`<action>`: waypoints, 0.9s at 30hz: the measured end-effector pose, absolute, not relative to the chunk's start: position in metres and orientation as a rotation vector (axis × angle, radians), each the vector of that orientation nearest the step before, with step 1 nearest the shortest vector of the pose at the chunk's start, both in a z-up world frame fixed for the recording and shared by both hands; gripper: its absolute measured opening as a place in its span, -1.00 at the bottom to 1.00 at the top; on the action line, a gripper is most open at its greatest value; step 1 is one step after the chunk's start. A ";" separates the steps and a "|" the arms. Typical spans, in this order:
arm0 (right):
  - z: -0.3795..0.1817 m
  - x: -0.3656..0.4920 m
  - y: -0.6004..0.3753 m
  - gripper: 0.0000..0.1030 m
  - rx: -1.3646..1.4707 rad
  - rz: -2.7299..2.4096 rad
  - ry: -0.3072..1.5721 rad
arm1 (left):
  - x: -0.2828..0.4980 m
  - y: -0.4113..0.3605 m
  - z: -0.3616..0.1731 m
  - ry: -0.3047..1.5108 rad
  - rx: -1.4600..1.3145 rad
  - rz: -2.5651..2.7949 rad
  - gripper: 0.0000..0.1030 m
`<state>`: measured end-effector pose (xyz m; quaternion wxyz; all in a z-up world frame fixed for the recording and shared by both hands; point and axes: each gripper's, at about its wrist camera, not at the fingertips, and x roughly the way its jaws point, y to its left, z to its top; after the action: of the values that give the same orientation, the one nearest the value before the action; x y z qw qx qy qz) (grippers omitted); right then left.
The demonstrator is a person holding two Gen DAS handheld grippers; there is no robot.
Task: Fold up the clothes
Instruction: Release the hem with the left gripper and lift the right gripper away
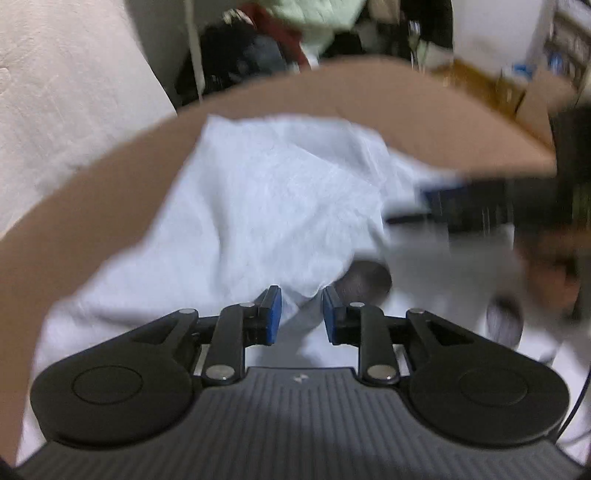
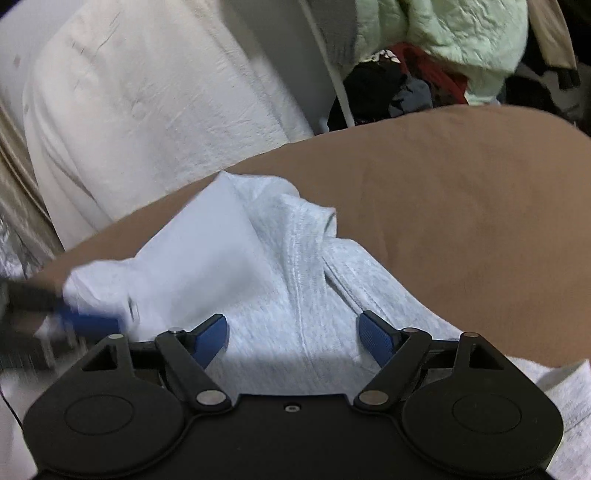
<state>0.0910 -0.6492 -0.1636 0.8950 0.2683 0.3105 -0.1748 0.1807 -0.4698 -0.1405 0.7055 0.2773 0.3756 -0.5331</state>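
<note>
A pale grey-white sweatshirt point(image 1: 266, 206) lies rumpled on a brown sheet point(image 1: 92, 199). My left gripper point(image 1: 301, 295) hovers low over its near fold. The blue pads stand a little apart with a tongue of fabric in the gap, not pinched. In the right wrist view the same sweatshirt point(image 2: 295, 266) shows a ribbed seam and a folded flap. My right gripper point(image 2: 291, 319) is wide open above it, with cloth only beneath. The left gripper's blue finger point(image 2: 92, 325) is a blur at the left there. The right gripper is a dark blur point(image 1: 480, 206) in the left wrist view.
A white padded cushion point(image 2: 147, 110) rises behind the brown sheet point(image 2: 461, 221) on the left. A heap of clothes, pale green point(image 2: 454, 33), red and black, sits beyond the far edge. A cardboard box point(image 1: 480, 85) stands at the back right. A hand point(image 1: 554, 273) shows at the right.
</note>
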 end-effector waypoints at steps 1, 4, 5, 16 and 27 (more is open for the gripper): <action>-0.164 0.091 -0.649 0.61 0.563 -0.361 0.643 | 0.174 -0.467 -0.140 0.812 0.634 -1.184 -0.50; -0.163 0.091 -0.647 0.61 0.558 -0.359 0.653 | 0.173 -0.461 -0.125 0.742 0.593 -1.179 -0.35; -0.163 0.092 -0.647 0.61 0.562 -0.358 0.653 | 0.182 -0.465 -0.118 0.716 0.561 -1.168 -0.31; -0.162 0.048 -0.695 0.58 1.054 -0.306 0.375 | 0.185 -0.504 -0.150 0.477 0.956 -1.189 0.09; -0.136 0.024 -0.717 0.58 0.909 -0.519 0.464 | 0.354 -0.528 -0.104 0.677 0.395 -0.603 -0.65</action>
<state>0.0242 -0.7166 -0.1361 0.8405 0.4302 0.2196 -0.2454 0.3538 -0.5279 -0.1043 0.8802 0.1895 0.3247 -0.2896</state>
